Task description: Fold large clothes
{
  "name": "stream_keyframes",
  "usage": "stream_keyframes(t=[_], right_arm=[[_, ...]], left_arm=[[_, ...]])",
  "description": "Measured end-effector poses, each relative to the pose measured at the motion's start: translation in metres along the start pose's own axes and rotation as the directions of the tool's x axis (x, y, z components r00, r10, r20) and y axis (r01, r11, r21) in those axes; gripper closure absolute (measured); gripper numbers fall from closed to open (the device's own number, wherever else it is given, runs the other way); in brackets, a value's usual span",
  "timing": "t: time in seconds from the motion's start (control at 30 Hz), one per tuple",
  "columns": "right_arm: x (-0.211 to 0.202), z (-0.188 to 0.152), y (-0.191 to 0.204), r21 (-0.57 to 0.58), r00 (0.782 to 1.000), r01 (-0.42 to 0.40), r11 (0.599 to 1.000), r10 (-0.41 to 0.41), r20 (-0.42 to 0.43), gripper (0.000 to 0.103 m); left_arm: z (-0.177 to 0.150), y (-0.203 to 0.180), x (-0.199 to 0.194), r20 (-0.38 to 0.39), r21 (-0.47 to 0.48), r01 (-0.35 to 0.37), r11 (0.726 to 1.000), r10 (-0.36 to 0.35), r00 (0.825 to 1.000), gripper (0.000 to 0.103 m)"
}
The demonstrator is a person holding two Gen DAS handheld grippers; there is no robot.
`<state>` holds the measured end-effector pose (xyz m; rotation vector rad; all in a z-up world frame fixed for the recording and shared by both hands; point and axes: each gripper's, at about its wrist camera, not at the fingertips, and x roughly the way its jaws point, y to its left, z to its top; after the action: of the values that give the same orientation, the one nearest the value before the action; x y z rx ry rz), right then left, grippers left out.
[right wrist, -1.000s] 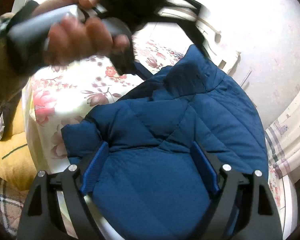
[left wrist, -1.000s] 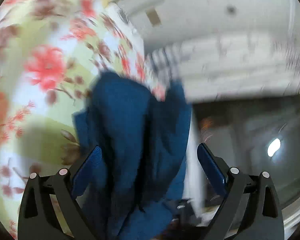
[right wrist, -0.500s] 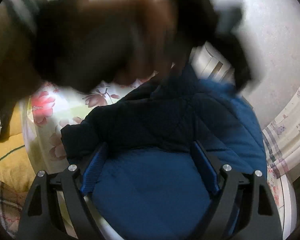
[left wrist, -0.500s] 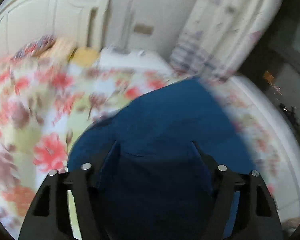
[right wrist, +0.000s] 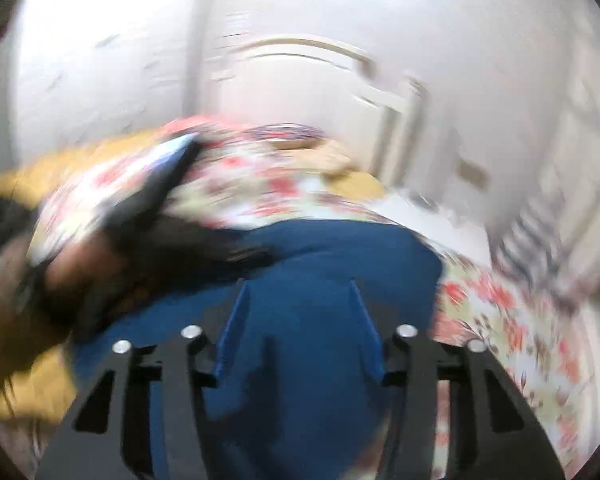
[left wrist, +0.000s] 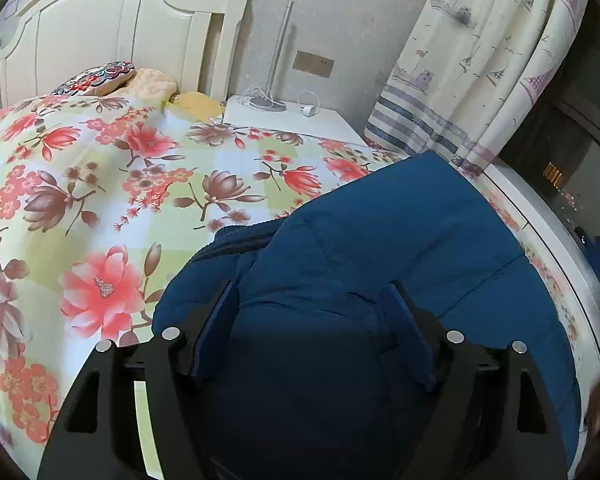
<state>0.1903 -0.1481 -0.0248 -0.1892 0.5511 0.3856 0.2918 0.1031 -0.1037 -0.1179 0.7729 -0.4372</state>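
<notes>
A padded dark-blue quilted jacket lies bunched on the bed, on top of a quilt printed with red and brown flowers on pale green and white checks. In the left wrist view the jacket fills the lower middle and right, its folded bulk running away from the camera toward the bed's far right edge, with a ribbed dark hem or collar showing at its left side.

The left hand-held gripper has its blue-padded fingers spread apart, and jacket fabric bulges up between them; whether they press it cannot be told. The right hand-held gripper also stands with fingers apart over the blue fabric, in a view heavily smeared by motion. A blurred hand on a black handle crosses the left of that view, just above the jacket.

Beyond the quilt stands a cream wooden headboard, with an embroidered dark pillow and a yellow cloth at its foot. Beside the bed is a white bedside surface carrying a slim lamp pole and a white charger with cable. A curtain printed with sailboats and stripes hangs to the right, near the jacket's far end.
</notes>
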Motion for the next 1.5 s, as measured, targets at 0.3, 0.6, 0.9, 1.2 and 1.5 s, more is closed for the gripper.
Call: stream_keyframes(t=[0.3,0.6,0.9,1.2,1.5], right_arm=[[0.161,0.016,-0.039,0.04,0.956,-0.014,0.999,0.025,-0.292,0.055],[0.162,0.014,-0.034,-0.033,0.957,-0.02,0.999,0.01,-0.291,0.055],[0.178,0.01,-0.072,0.087,0.957,-0.02,0.996,0.044,-0.288,0.05],[0.166,0.068,-0.011,-0.103,0.946,-0.169,0.98,0.132,-0.297,0.05],[0.225,0.037,0.005,-0.123,0.865,-0.221,0.968,0.136,-0.484,0.047]], left_arm=[[-0.001,0.006,0.003,-0.001,-0.038,-0.007,0.999,0.007,1.0,0.017],[-0.001,0.005,0.006,-0.017,-0.029,-0.021,0.999,0.02,1.0,0.016],[-0.002,0.002,0.007,-0.024,-0.016,-0.045,0.999,0.044,0.999,0.015],[-0.002,0.003,0.007,-0.024,-0.015,-0.045,0.999,0.045,0.999,0.015],[-0.002,0.005,0.011,-0.041,-0.016,-0.06,0.998,0.06,0.997,0.015]])
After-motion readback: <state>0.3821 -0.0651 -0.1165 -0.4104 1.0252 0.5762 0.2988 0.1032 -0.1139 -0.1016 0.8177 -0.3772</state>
